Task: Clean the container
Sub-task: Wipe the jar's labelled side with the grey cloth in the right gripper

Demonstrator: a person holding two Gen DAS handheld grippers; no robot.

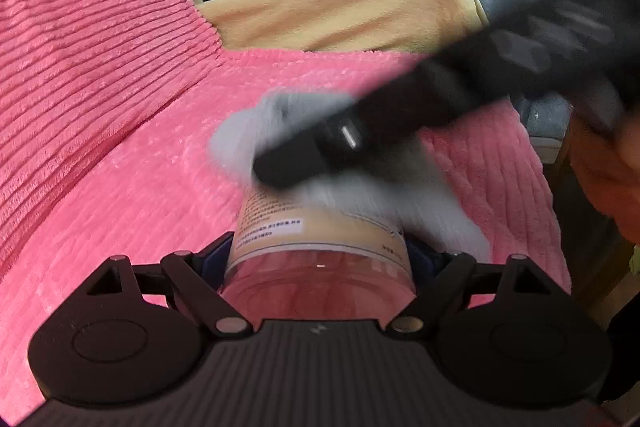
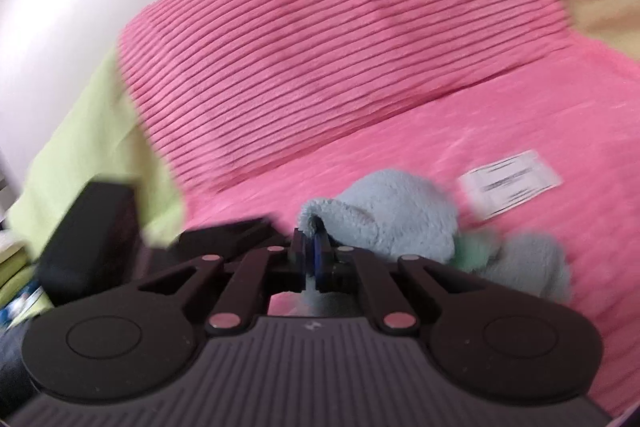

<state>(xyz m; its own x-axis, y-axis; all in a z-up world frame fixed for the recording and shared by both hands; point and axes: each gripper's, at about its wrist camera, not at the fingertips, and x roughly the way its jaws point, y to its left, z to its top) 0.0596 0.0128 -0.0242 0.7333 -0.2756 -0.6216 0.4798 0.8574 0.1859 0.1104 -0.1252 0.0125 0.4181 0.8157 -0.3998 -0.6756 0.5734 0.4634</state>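
Clear labelled container (image 1: pixel 320 259) clamped between left gripper (image 1: pixel 320 263) jaws, right gripper (image 2: pixel 311 247) pinching blue-grey cloth (image 2: pixel 384 211) against container's far end, over pink blanket (image 1: pixel 120 147)

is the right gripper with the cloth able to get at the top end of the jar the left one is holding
Probably yes. The left gripper clamps the jar near its base, leaving the far end uncovered. The right gripper, shut on the blue cloth, already reaches over that end with nothing between them, though motion blur hides actual contact.

We see a sofa (image 1: pixel 120 155) draped in ribbed pink plush cover (image 2: pixel 320 67), yellow blanket (image 1: pixel 340 15) over its back, a white printed label (image 2: pixel 510 183) lying on the seat
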